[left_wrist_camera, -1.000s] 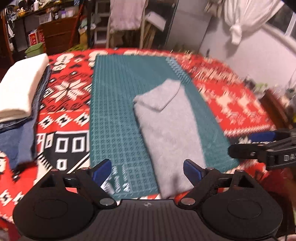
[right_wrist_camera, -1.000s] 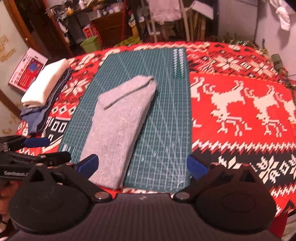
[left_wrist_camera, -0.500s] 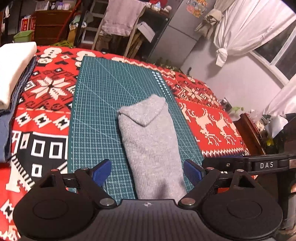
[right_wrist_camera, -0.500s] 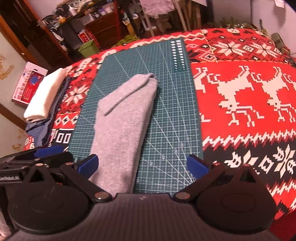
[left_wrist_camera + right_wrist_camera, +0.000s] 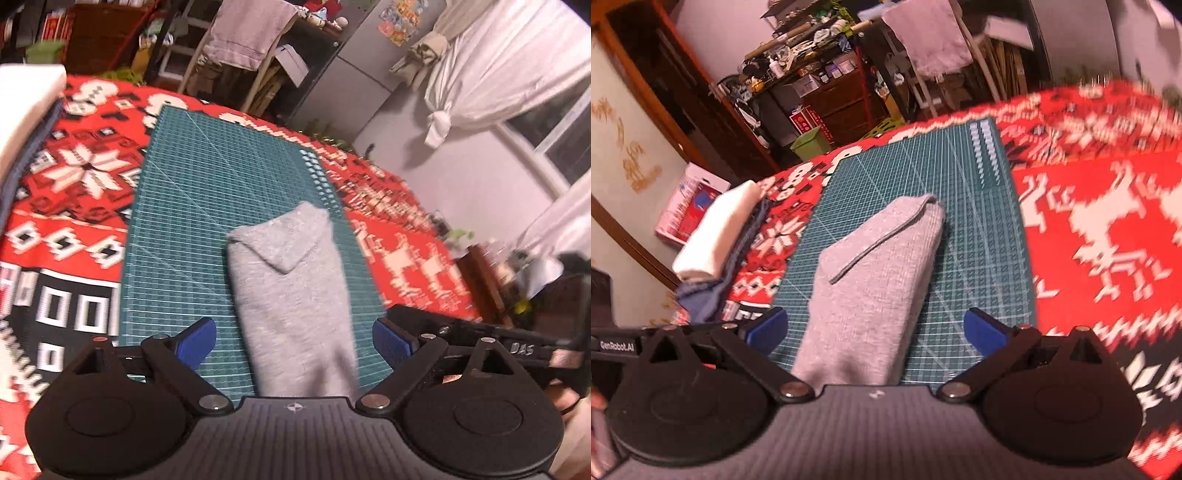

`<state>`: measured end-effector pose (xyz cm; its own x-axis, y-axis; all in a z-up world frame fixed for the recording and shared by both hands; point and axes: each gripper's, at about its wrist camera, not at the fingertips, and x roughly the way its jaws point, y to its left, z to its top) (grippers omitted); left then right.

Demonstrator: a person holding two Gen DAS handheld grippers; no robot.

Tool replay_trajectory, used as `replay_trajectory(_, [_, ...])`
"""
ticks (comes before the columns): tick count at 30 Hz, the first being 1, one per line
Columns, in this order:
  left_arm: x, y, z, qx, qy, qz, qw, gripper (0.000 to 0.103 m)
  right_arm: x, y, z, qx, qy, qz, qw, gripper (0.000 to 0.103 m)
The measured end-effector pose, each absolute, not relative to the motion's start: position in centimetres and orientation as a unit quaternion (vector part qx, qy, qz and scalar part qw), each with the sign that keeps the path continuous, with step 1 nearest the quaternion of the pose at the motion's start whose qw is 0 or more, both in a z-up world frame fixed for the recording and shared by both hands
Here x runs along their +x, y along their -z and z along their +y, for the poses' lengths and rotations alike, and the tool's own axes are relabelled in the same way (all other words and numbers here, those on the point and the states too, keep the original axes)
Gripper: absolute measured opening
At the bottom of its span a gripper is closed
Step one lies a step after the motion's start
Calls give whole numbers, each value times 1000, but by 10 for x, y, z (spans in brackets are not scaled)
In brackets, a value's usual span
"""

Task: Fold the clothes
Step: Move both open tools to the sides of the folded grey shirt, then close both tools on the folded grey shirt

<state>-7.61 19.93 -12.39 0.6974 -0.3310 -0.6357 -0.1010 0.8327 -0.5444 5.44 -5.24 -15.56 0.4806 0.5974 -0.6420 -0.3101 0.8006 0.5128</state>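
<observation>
Garment (image 5: 291, 295) grey, folded, lengthwise on mat (image 5: 192, 236), flap end away.

One grey folded garment (image 5: 291, 295), one green cutting mat (image 5: 207, 206), two stacked folded clothes (image 5: 716, 229).

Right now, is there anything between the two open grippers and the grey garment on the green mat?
Nothing visible is in the way. The grey garment lies alone on the green mat, directly ahead of the left gripper and the right gripper. The stacked clothes sit off to the left.
</observation>
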Motion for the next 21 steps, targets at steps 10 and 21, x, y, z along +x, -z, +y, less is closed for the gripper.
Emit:
replay_trajectory(10, [-58, 149, 220, -371, 18, 367, 853, 71, 73, 184, -49, 241, -263, 429, 830, 59])
replay_trajectory(21, [-49, 169, 218, -376, 3, 377, 846, 49, 89, 215, -48, 270, -229, 453, 818, 41])
